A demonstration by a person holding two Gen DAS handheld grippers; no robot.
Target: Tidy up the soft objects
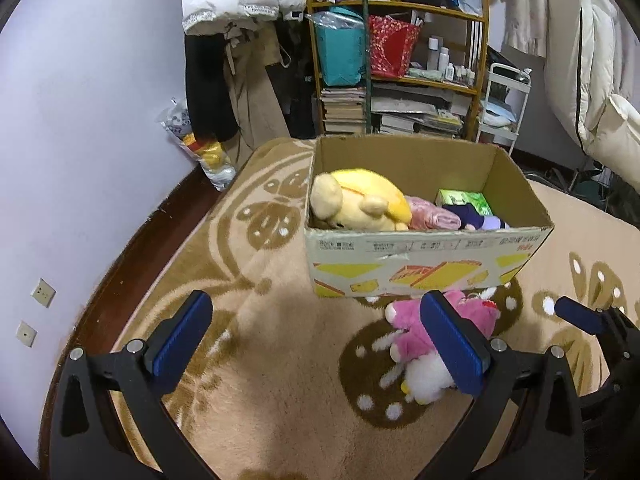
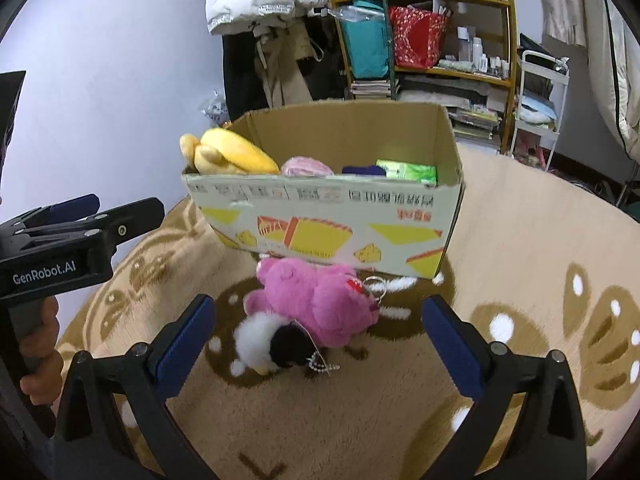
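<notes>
Both the left gripper [image 1: 316, 340] and the right gripper [image 2: 318, 344] gape wide, holding nothing; the right hovers over a fluffy pink plush bear [image 2: 320, 300]. It lies on beige patterned carpet [image 2: 520, 248], touching an open cardboard box [image 2: 320, 224] of soft toys.

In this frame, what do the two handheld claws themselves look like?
Both match: the left claw and right claw have black angular arms with silver bolts and ribbed blue finger pads. The left body, seen from the right camera, is black with white "GenRobot.AI" lettering, gripped by a bare hand.

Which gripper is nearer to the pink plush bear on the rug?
Right. The right gripper is open, framing the pink plush bear between its fingers. The left gripper is open too, off to the bear's left over bare rug.
</notes>
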